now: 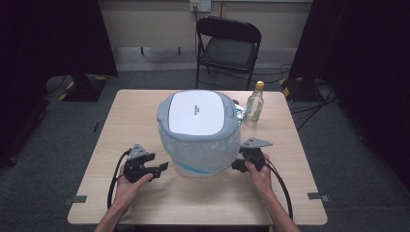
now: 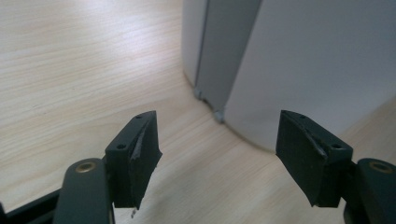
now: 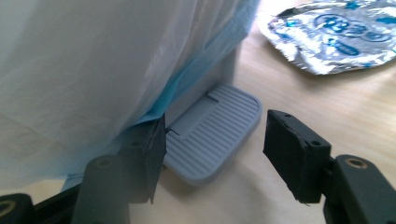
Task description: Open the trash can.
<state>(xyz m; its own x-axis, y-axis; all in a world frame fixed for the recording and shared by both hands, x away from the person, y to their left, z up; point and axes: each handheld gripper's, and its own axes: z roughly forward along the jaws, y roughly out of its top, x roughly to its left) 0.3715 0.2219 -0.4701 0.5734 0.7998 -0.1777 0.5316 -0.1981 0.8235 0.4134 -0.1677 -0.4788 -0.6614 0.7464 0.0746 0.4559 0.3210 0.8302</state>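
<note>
Nearest the person, the left tool (image 1: 162, 167) rests on the wooden worktop (image 1: 135, 116) with its jaws spread apart, empty, aimed at the base of the pedal bin (image 1: 199, 133), just short of its pale wall. The right tool (image 1: 236, 164), held by the right hand (image 1: 258, 169), also has its jaws parted around nothing; they sit either side of the bin's ribbed grey foot pedal (image 3: 212, 133), beside the translucent blue-edged liner bag (image 3: 93, 65). The bin stands mid-worktop, white lid closed. Behind it to the right lie a crumpled foil wrapper (image 3: 327, 32) and an upright clear bottle (image 1: 254, 104). Beyond the worktop stands a black folding chair (image 1: 227, 46)
</note>
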